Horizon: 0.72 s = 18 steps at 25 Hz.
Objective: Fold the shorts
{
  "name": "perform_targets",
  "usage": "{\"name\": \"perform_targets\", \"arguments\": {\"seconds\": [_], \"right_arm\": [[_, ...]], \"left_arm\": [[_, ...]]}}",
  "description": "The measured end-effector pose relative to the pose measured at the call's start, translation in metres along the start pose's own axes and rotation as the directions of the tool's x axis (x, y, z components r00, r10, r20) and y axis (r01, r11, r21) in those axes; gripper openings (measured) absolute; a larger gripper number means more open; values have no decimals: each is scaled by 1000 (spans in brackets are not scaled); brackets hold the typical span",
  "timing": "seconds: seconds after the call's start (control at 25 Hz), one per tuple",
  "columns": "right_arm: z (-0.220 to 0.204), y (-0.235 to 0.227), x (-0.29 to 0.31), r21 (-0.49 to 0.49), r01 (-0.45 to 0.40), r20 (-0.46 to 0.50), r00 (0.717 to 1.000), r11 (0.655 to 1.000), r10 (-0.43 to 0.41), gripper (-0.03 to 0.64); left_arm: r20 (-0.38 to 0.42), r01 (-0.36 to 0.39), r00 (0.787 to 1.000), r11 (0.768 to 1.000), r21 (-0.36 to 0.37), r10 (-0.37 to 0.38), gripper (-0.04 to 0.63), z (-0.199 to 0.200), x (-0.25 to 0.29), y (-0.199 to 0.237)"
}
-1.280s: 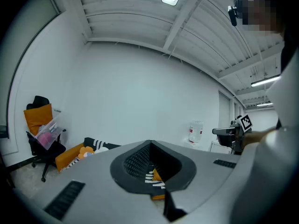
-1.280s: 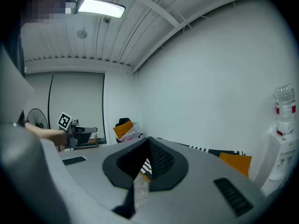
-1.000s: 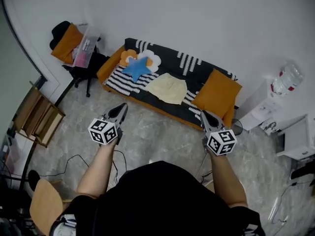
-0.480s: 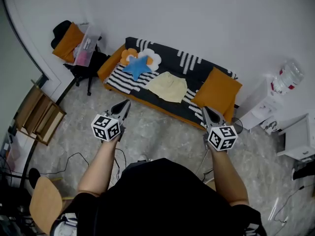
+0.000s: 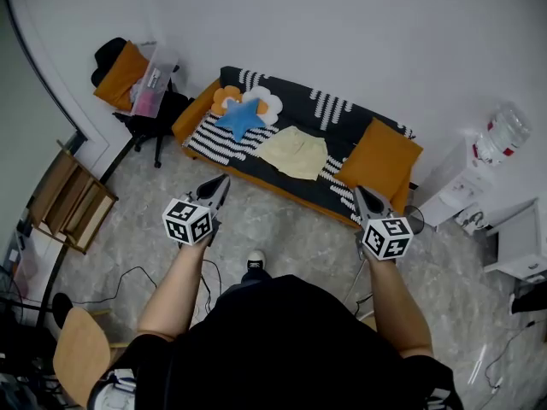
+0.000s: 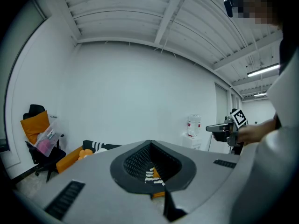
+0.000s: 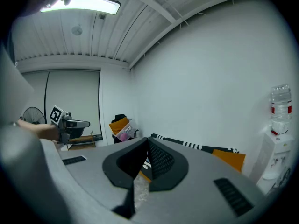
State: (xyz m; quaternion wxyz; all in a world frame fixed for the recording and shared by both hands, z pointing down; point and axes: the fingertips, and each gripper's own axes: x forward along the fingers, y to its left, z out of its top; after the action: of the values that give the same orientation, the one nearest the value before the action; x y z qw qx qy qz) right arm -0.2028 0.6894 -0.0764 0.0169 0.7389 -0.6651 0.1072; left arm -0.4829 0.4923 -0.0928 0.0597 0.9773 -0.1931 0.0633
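Shorts [image 5: 294, 154] lie flat on the sofa [image 5: 295, 109] at 12 o'clock, well apart from you. Your left gripper [image 5: 221, 180] and right gripper [image 5: 359, 192] are closed and empty. Walk closer and open both before reaching for the near edge.

Shorts [image 5: 293, 154] distant, details too small.

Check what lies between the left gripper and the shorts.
Head view: only a strip of bare marble floor and the sofa seat's near edge separate the left gripper from the shorts; nothing else intervenes.
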Motion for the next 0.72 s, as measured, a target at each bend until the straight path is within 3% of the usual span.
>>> {"name": "perform_targets", "arguments": {"seconds": [0.72], "right_arm": [[-11,-21,45,-50,30,-54,998,998,-32,5]], "left_arm": [[-42,29,999,999,-25,-30,17,-16,42,38]]}}
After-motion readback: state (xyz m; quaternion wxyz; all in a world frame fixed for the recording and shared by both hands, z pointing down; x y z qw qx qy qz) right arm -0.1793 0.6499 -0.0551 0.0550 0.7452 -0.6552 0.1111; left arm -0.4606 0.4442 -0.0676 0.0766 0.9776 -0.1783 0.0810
